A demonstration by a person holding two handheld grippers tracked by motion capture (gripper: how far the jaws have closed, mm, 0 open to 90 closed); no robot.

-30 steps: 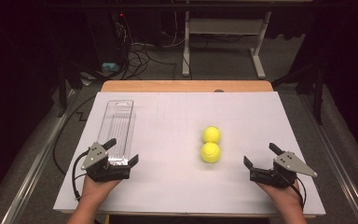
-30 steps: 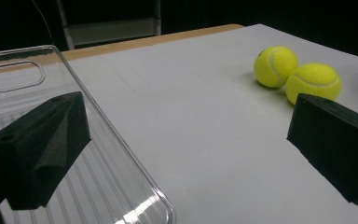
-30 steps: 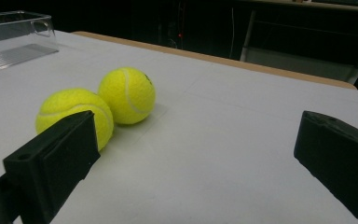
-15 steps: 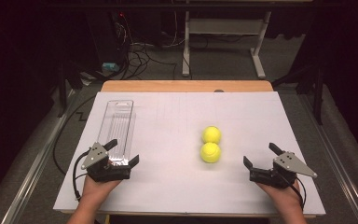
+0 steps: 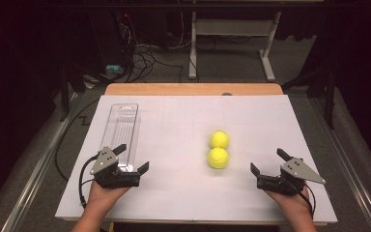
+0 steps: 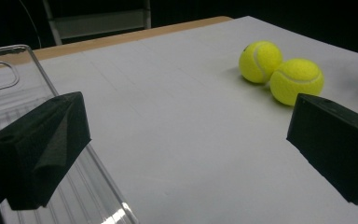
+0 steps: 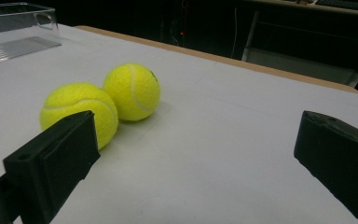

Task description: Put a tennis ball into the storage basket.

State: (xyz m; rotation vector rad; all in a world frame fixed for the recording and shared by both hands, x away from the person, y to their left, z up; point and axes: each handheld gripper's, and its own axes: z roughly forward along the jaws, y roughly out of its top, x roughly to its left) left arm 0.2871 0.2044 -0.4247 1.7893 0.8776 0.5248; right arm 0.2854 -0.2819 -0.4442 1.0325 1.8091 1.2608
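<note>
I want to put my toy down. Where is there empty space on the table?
Biggest bare patch: the white table between the clear tray and the two tennis balls. Also free: behind the balls, and right of them. Crowded: the left gripper at the tray's near end, the right gripper near the balls.

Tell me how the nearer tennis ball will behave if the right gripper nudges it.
The nearer tennis ball is round on a flat white table, so it would likely roll freely. It touches the farther ball, so a push away from the person probably moves both. Its fuzzy felt should grip well between the right gripper's open jaws.
</note>
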